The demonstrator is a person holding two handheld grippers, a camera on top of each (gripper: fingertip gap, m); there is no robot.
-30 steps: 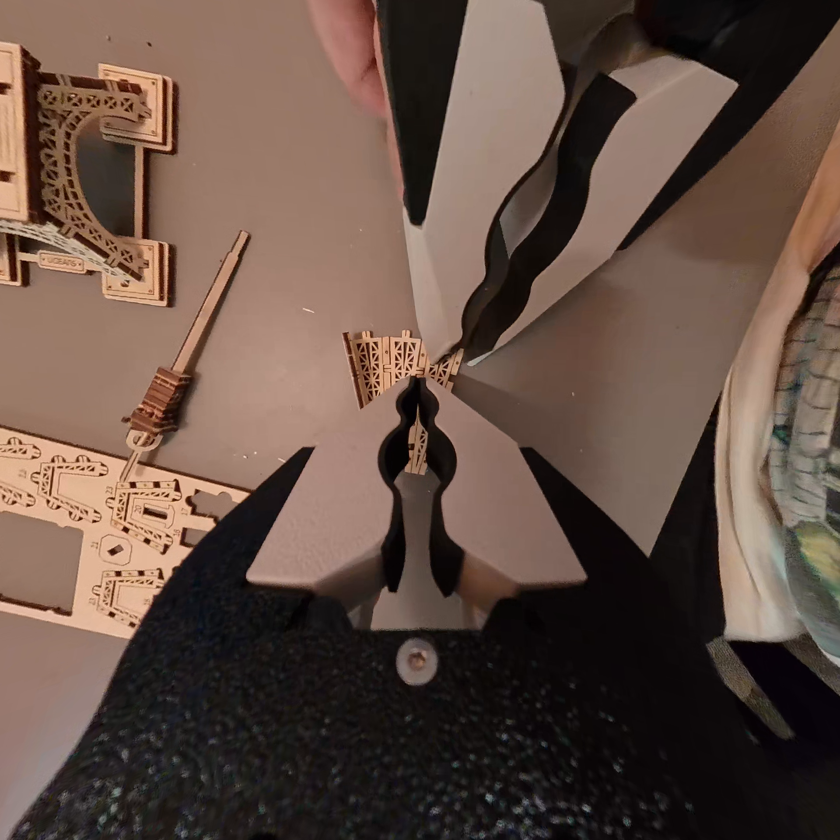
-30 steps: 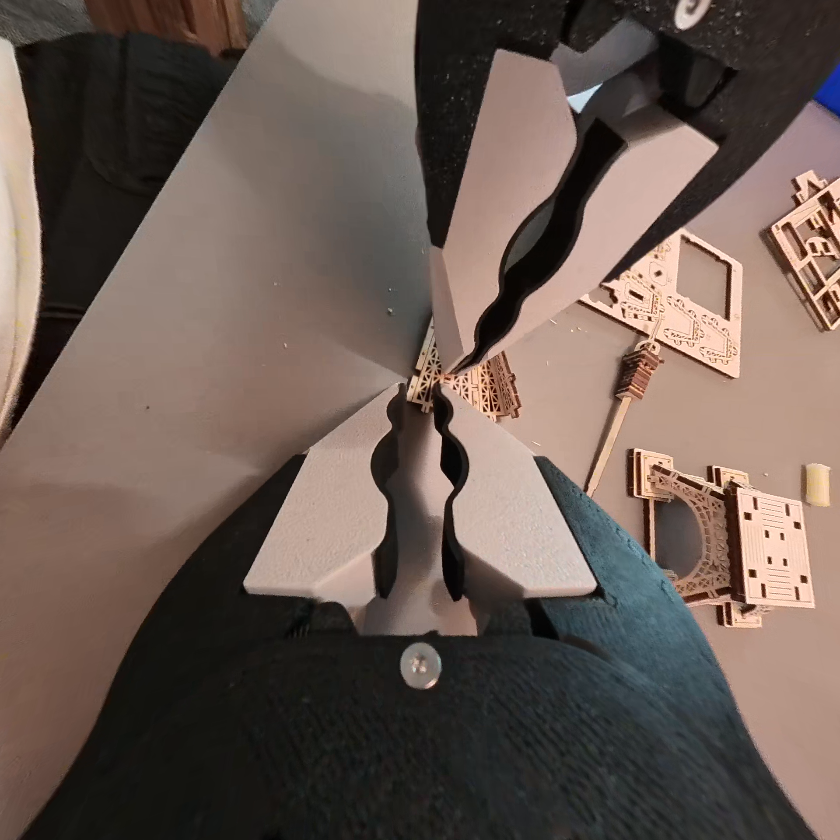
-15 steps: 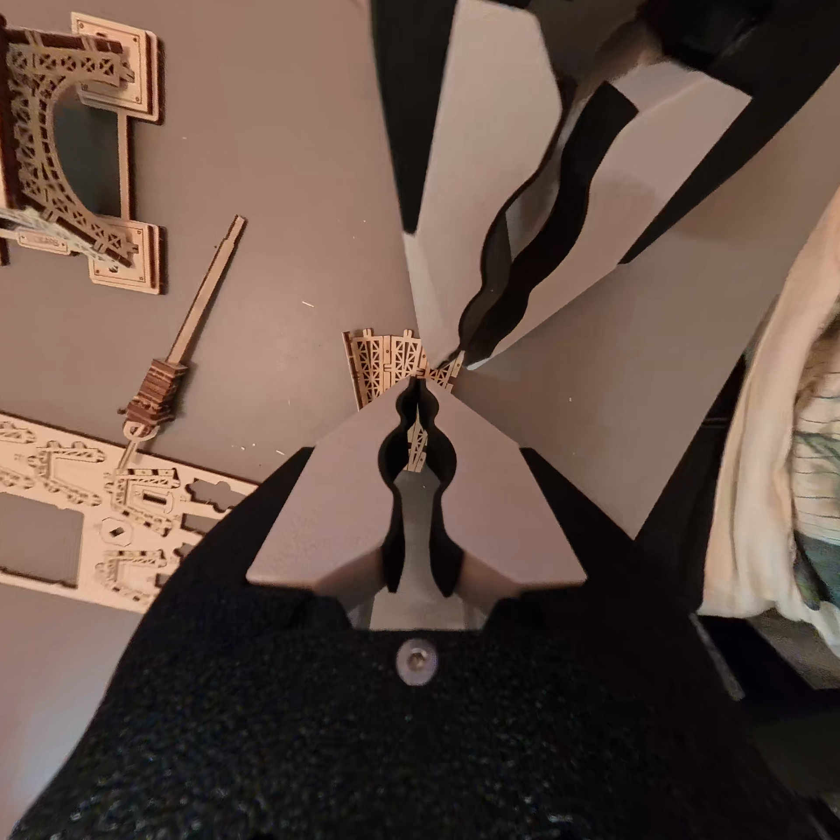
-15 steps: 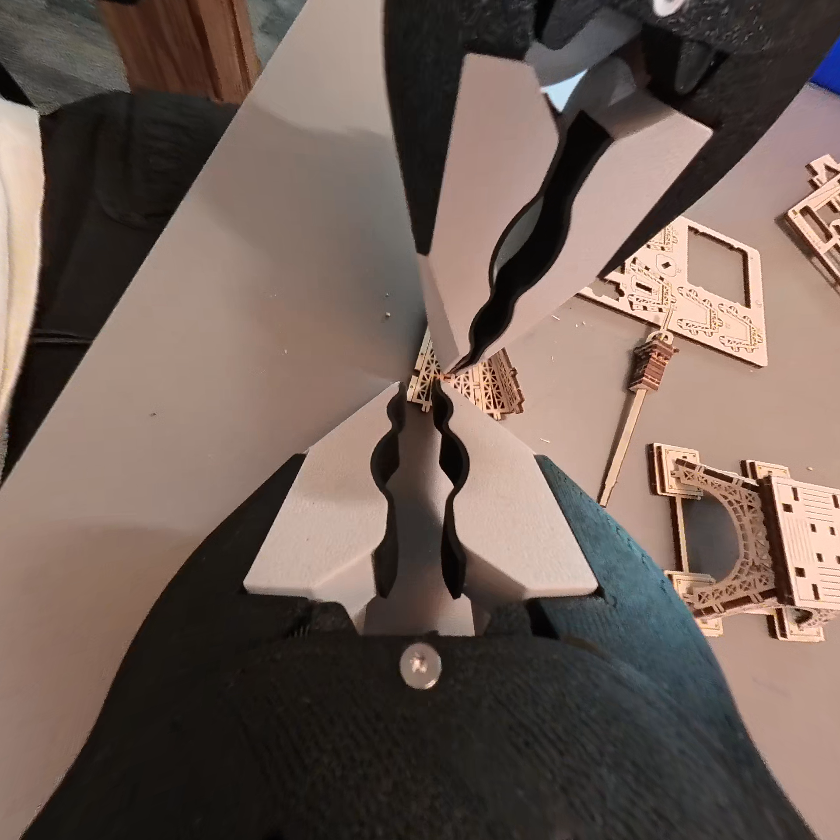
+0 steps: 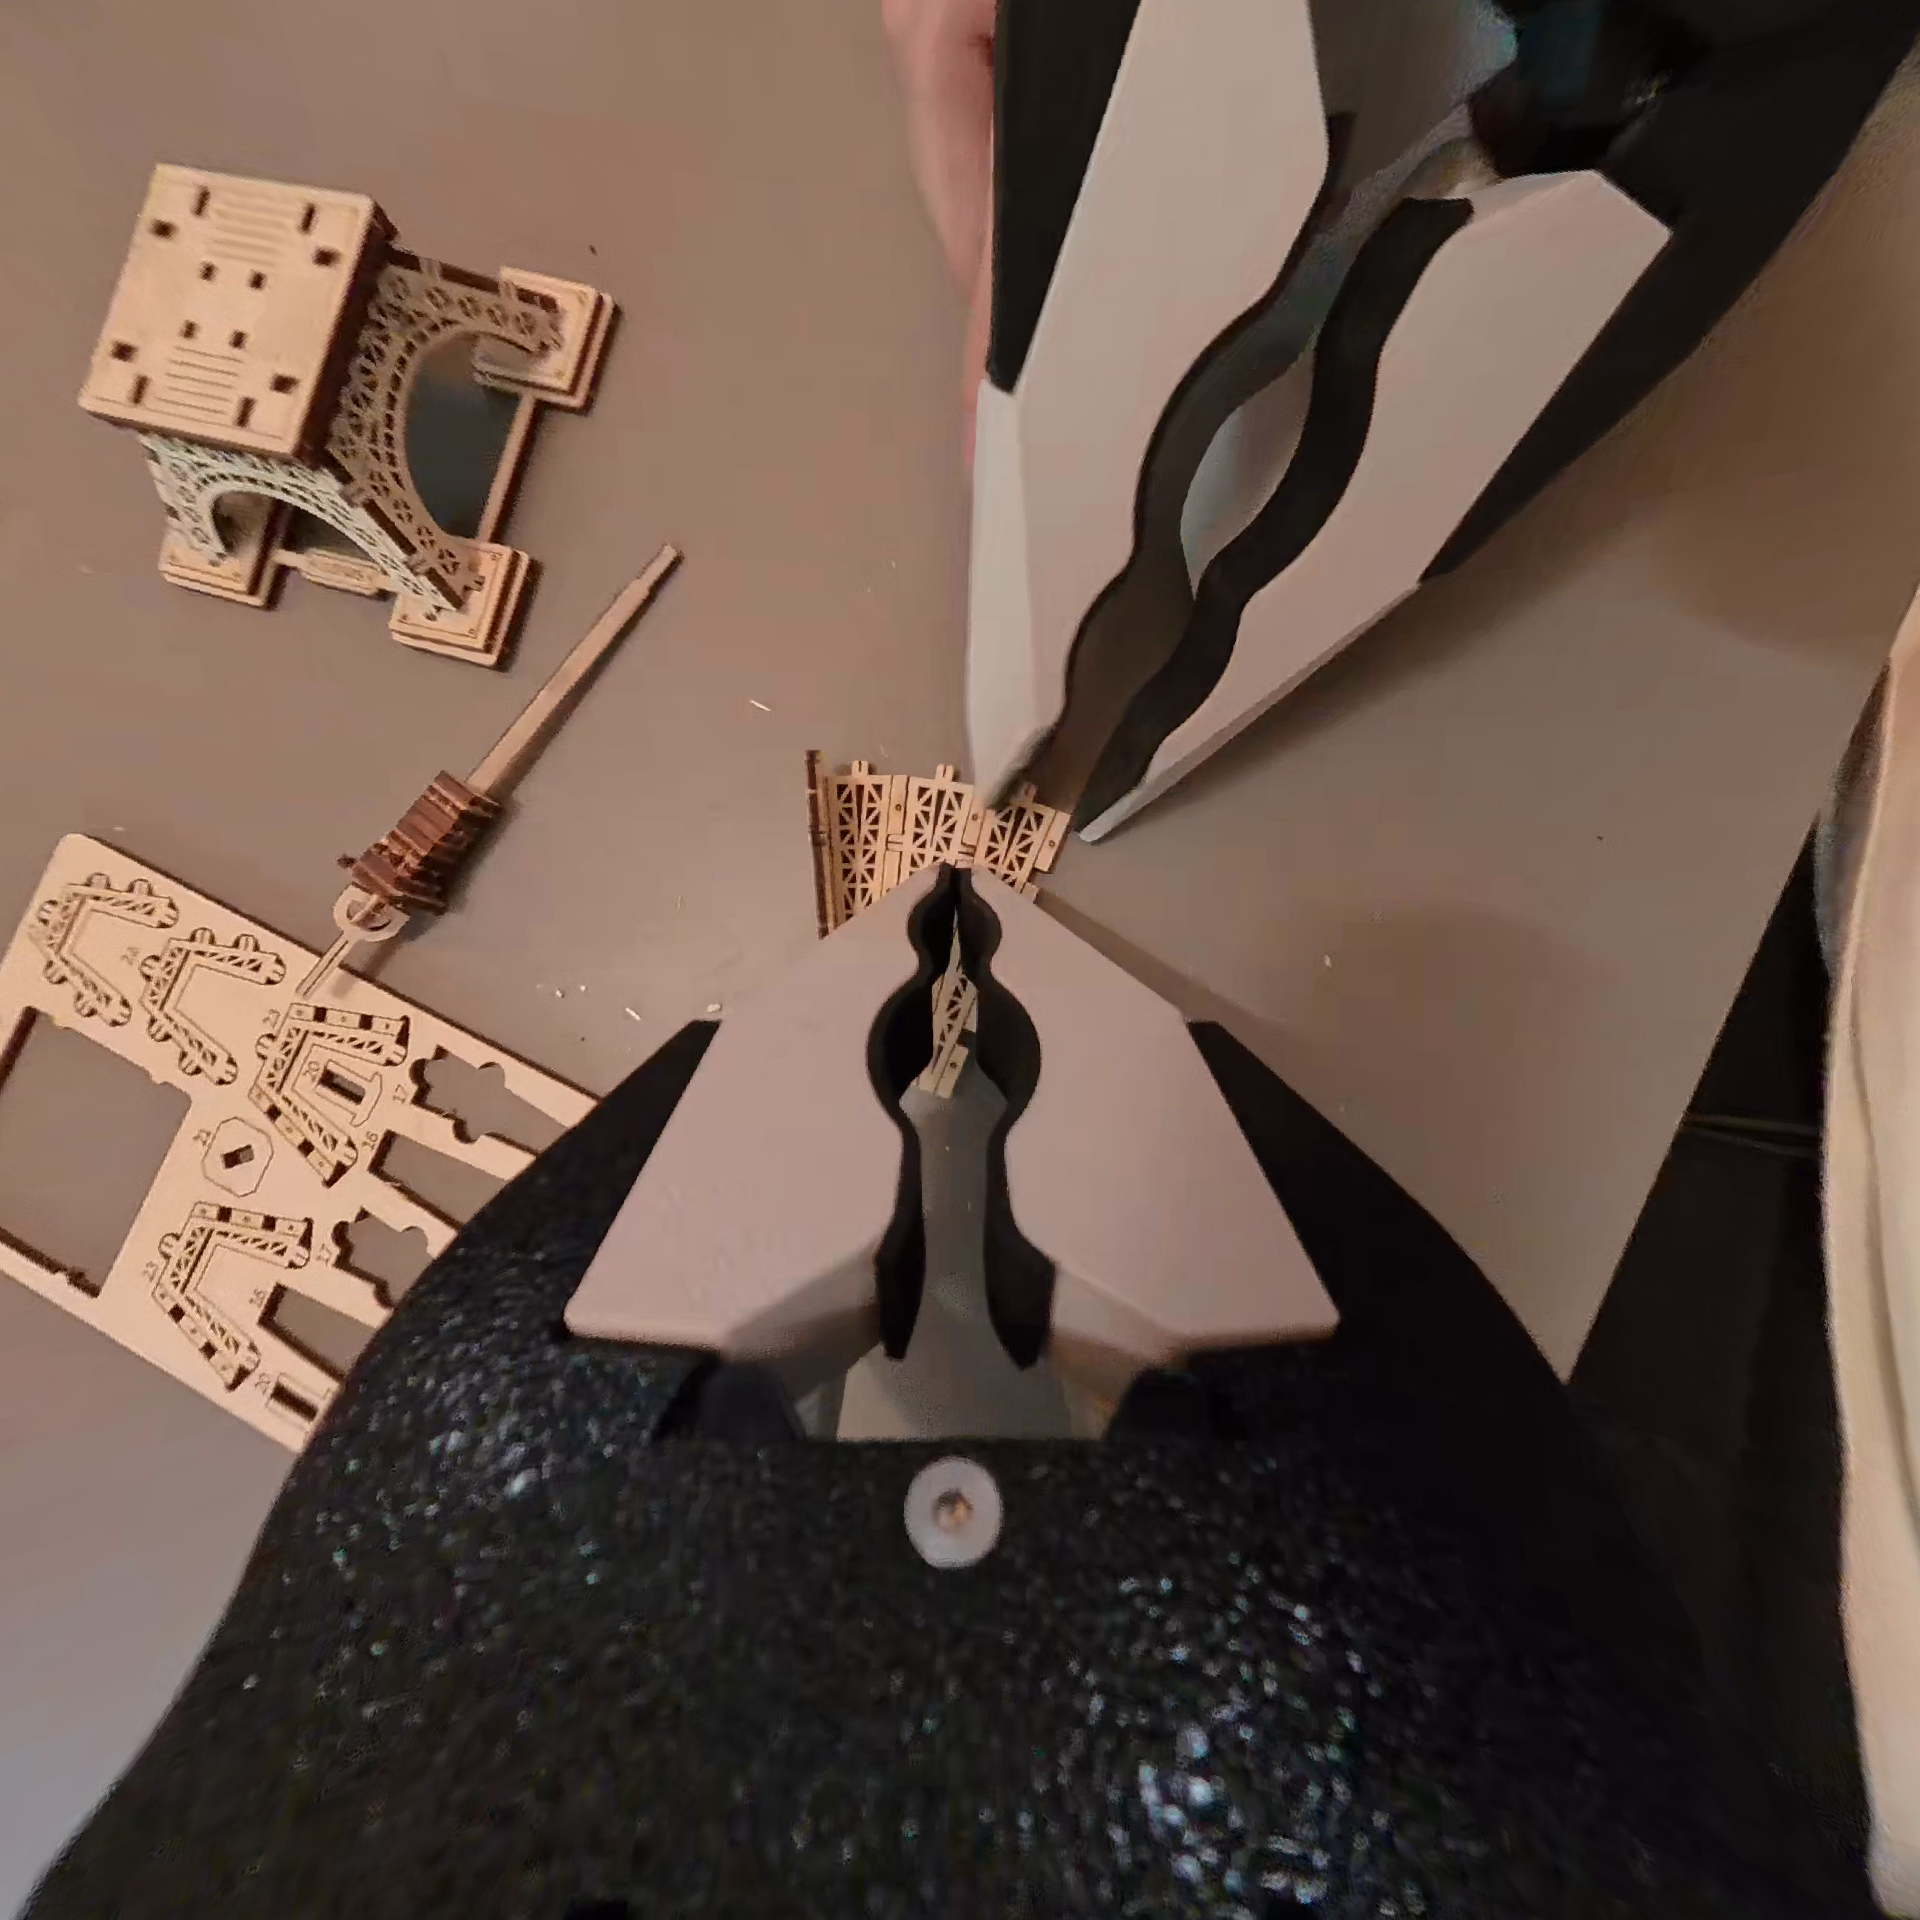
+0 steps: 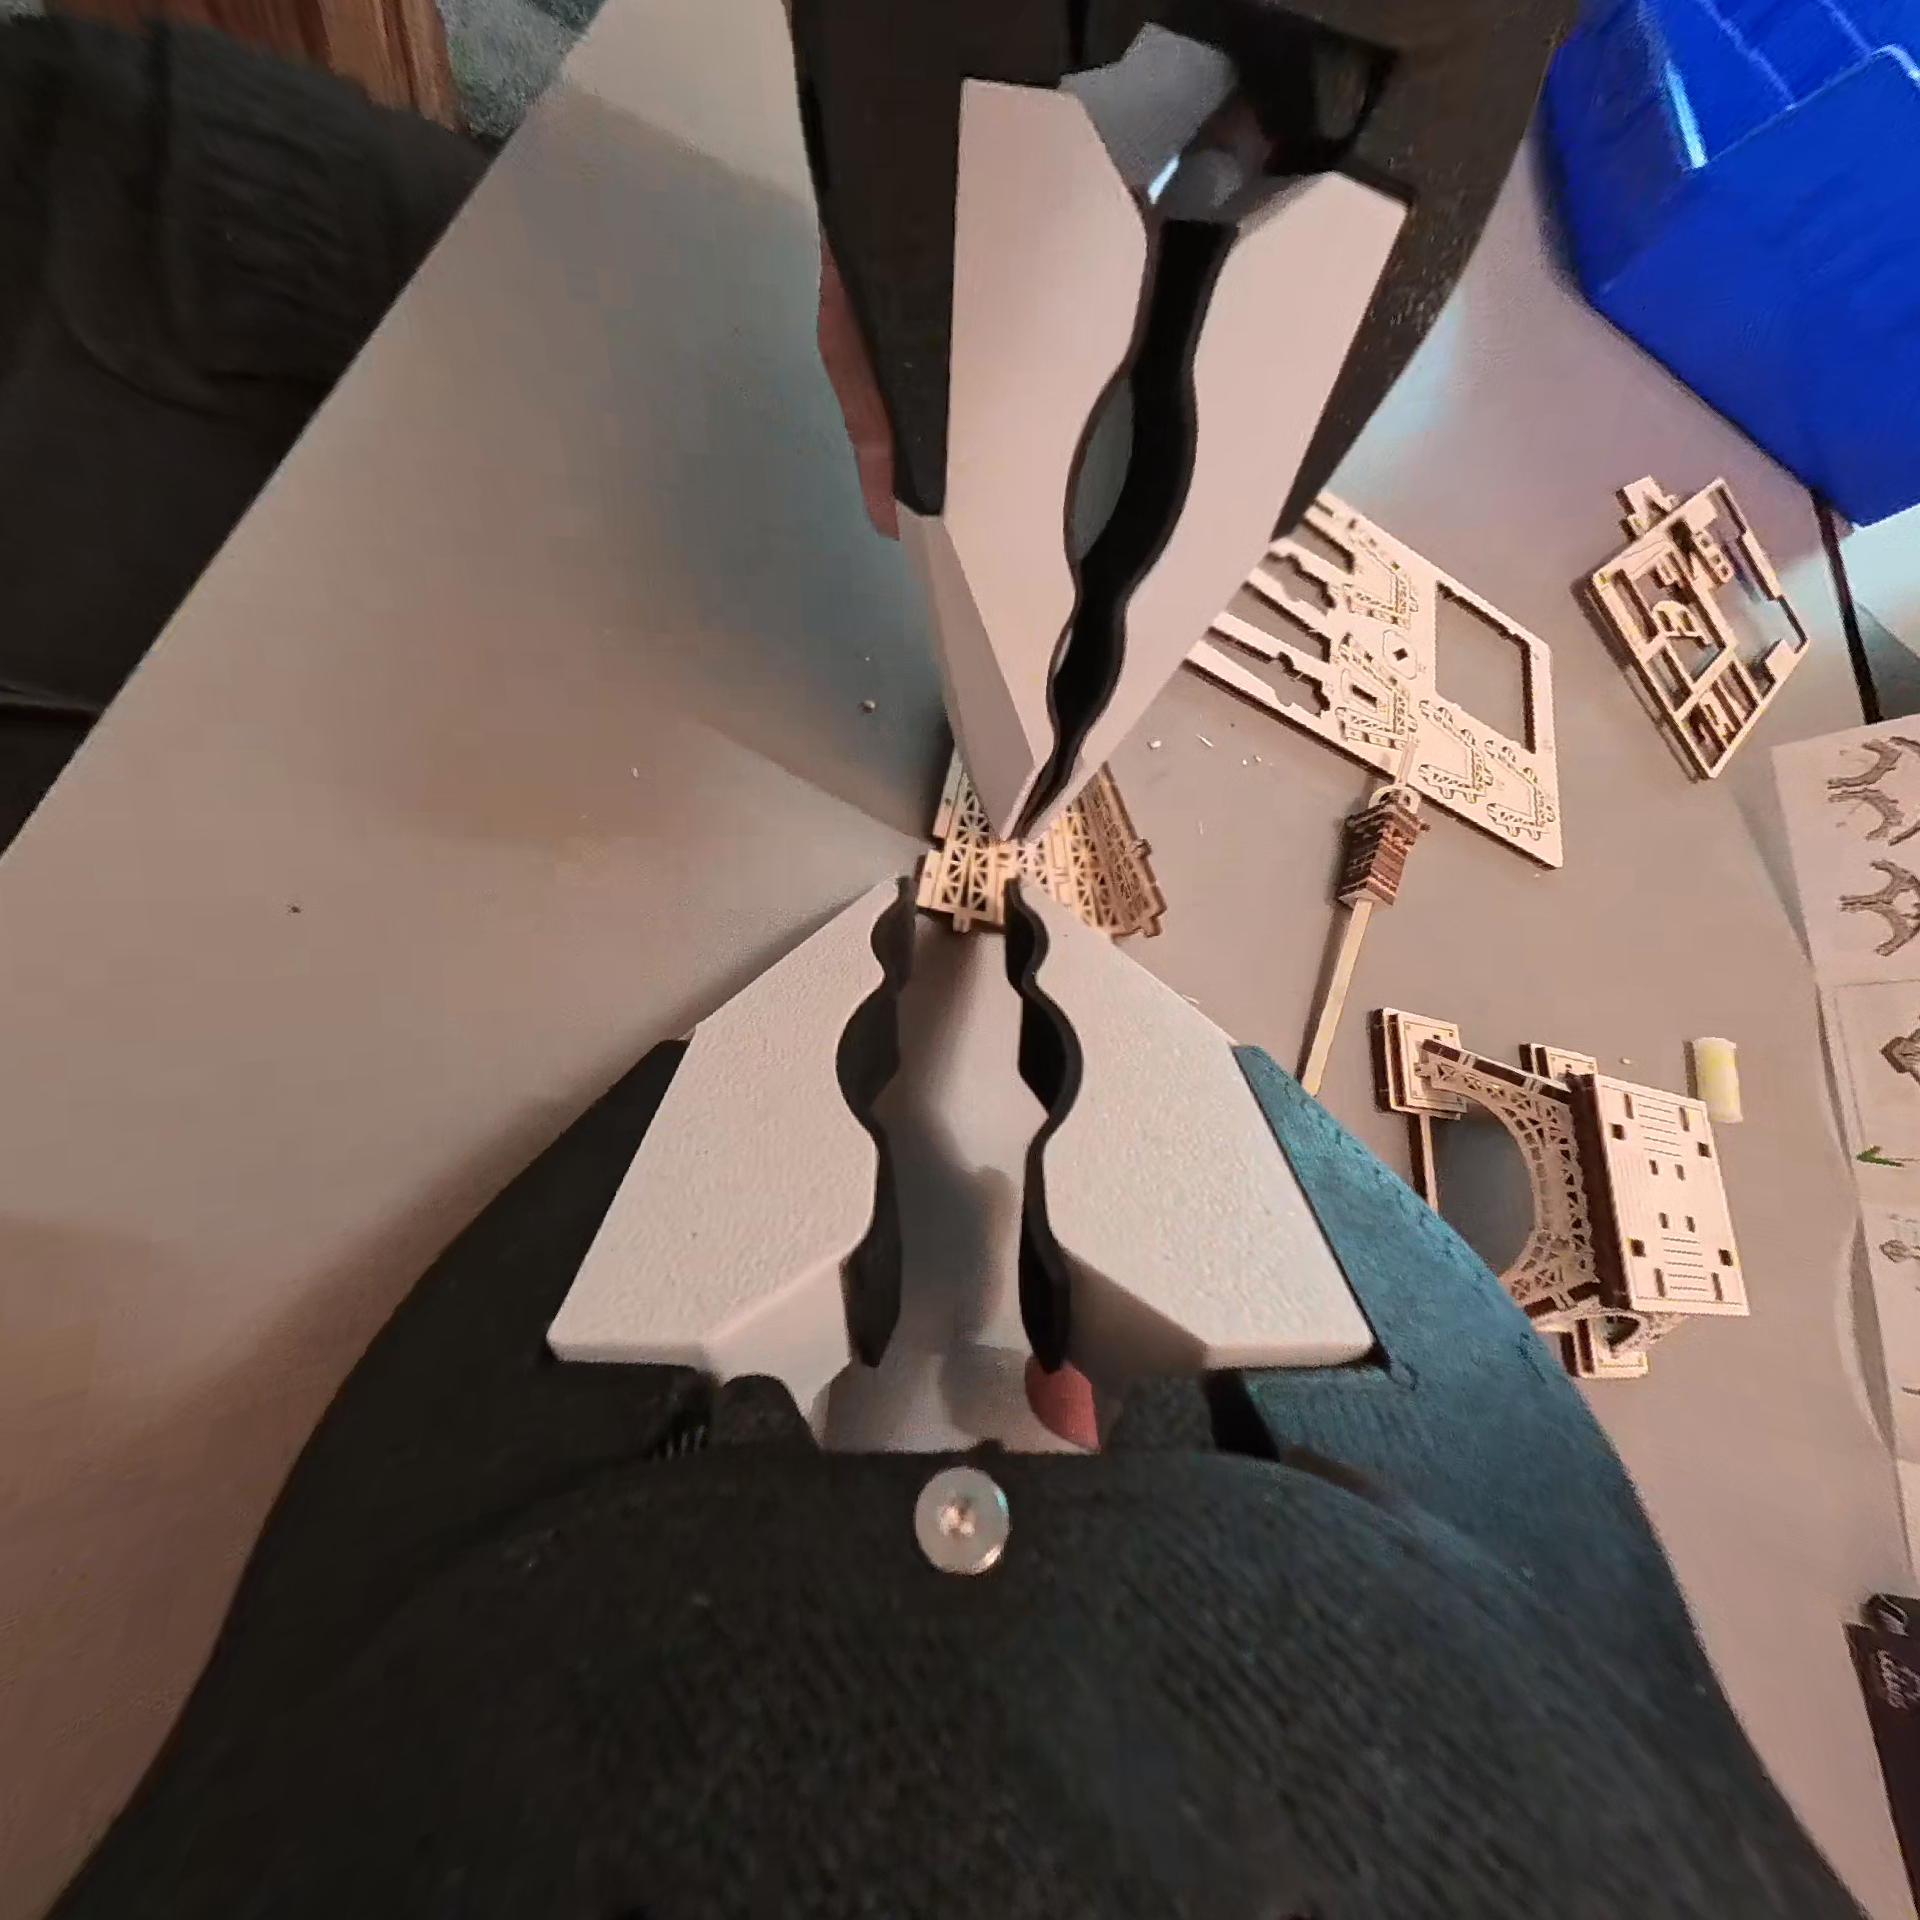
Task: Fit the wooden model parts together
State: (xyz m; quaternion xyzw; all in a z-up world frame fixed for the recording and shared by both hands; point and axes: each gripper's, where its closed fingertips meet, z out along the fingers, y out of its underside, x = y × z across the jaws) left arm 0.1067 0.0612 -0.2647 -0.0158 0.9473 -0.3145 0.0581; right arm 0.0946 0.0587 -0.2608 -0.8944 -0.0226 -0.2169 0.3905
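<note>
A small lattice wooden part (image 5: 894, 831) hangs just above the grey table (image 5: 727, 260). My left gripper (image 5: 954, 881) is shut on it, and a strip of the part shows between its pads. My right gripper (image 5: 1044, 816) comes in from the top of the left wrist view and meets the part's right end. In the right wrist view my right gripper (image 6: 958, 896) has its jaws a little apart, flanking the near end of the lattice part (image 6: 1081, 862). The left gripper (image 6: 1023, 821) pinches the part from above.
On the table stand an assembled tower base (image 5: 332, 416) (image 6: 1590, 1184), a spire stick with brown discs (image 5: 436, 842) (image 6: 1371, 862), a punched part sheet (image 5: 208, 1091) (image 6: 1403, 686), another part frame (image 6: 1704, 623), instruction sheets (image 6: 1870, 935) and a blue bin (image 6: 1766, 229). The table edge lies to the right. Less than 4 cm separates the two grippers' tips.
My right gripper's jaws have widened slightly around the part's end. Both grippers have turned, so the tower base and blue bin come further into view. The left grip is unchanged.
</note>
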